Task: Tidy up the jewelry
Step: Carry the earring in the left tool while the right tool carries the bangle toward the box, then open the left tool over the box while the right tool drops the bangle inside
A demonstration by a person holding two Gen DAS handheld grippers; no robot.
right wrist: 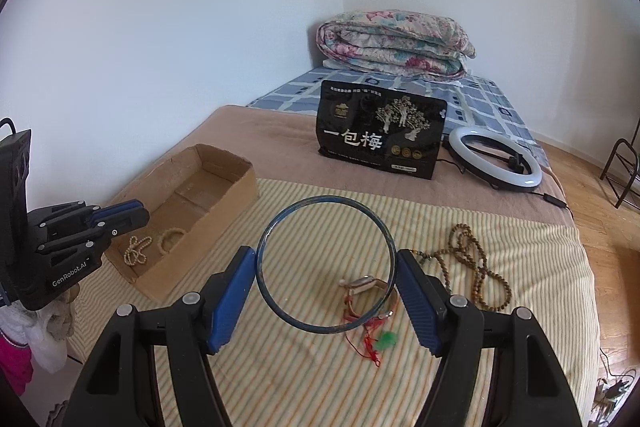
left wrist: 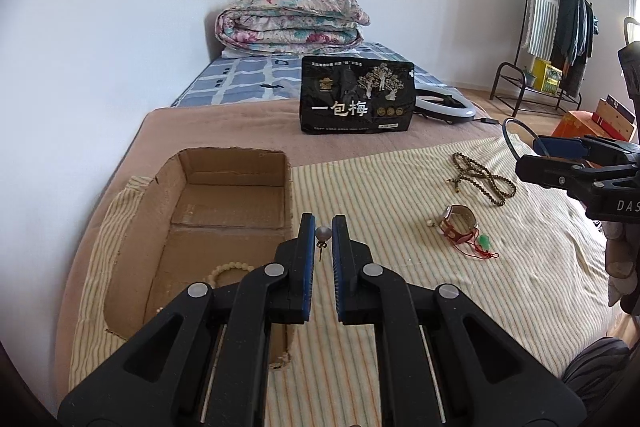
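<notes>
Grippers, two, hand-held, both loaded. Left gripper: jaws drawn almost together on a pearl earring, bead pinched between the pad tips and the post hanging free below, held above the near wall of the cardboard box, probably for dropping in. Right gripper: jaws wide, pads pressed on opposite sides of a dark blue bangle, ring face-on to the camera, a grip that suits its rigid hoop. Box contents: pale bead bracelet and small bead string, already sorted. Striped cloth, unsorted: pink-strapped watch with red cord and green charm, then long brown bead necklace beyond. Farther back: black snack bag, ring light, folded floral quilt.
</notes>
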